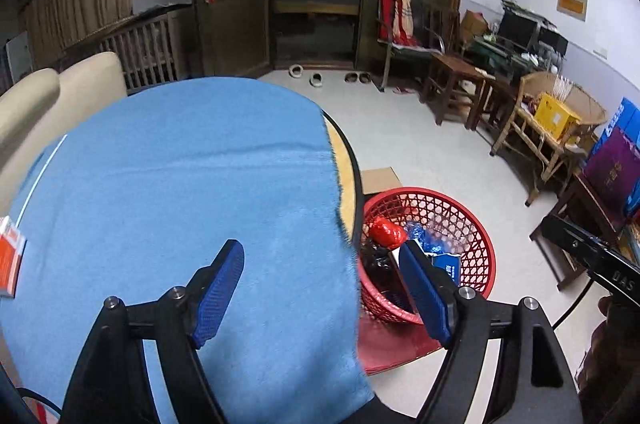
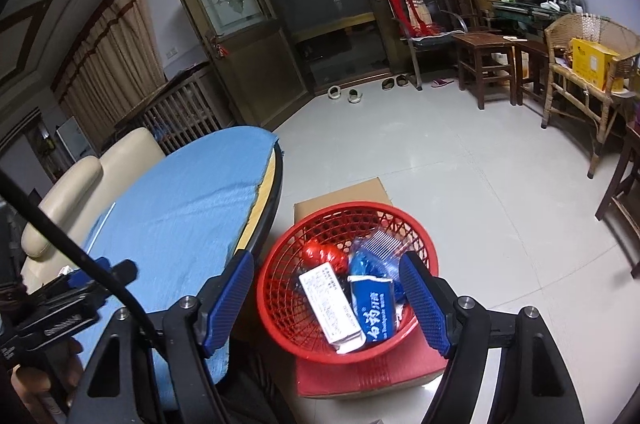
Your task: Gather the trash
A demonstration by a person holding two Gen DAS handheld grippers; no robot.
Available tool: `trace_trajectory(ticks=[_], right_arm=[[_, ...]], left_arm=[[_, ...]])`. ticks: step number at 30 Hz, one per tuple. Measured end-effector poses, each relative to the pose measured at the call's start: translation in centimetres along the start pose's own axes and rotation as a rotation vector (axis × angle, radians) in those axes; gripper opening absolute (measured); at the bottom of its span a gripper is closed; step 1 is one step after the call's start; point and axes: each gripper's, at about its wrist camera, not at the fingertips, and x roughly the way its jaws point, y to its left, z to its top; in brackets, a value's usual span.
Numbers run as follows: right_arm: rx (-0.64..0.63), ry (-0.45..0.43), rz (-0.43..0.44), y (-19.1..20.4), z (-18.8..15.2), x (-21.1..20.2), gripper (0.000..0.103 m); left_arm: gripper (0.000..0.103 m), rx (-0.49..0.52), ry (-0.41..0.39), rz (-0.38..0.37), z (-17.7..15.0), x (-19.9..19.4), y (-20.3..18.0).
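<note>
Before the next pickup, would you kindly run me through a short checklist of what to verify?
1. Left gripper empty, jaws apart: ok.
2. Right gripper empty, jaws apart: ok.
3. Red basket upright beside the table, on a box: ok.
4. Earlier trash inside the basket, white box and blue packet: ok.
5. Orange packet left at the edge of the blue cloth: not ok.
6. More trash elsewhere on the table: cannot tell.

**Trash in the red basket**

The red mesh basket stands upright on a box beside the worktop. Inside lie a white carton, a blue pack, a red wrapper and crumpled blue plastic.
</note>
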Motion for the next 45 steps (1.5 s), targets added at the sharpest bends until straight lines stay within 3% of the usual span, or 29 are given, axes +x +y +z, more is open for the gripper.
trace_trajectory(ticks=[7, 12, 18, 45], right_arm=[[-0.013, -0.001, 0.006, 1.4, -1.3, -0.4, 0.078], [-0.045, -0.002, -0.029, 2.6, -3.4, -0.6, 0.079], [-0.058, 0.018, -0.049, 3.3, -4.6, -0.1, 0.079], [-0.079, 0.008, -0.072, 4.0, -4.5, -0.5, 0.079]], left_arm=[[0.081, -0.018, -0.001, 0.002, -0.9, -0.8, -0.1], [0.081, 0.022, -0.028, 0.048, -1.7, -1.4, -1.3], [0.081, 0.04, -0.009, 0.022, -2.3, -1.1, -1.9], [0.081, 0.05, 0.003, 0.015, -2.7, -1.4, -2.4]])
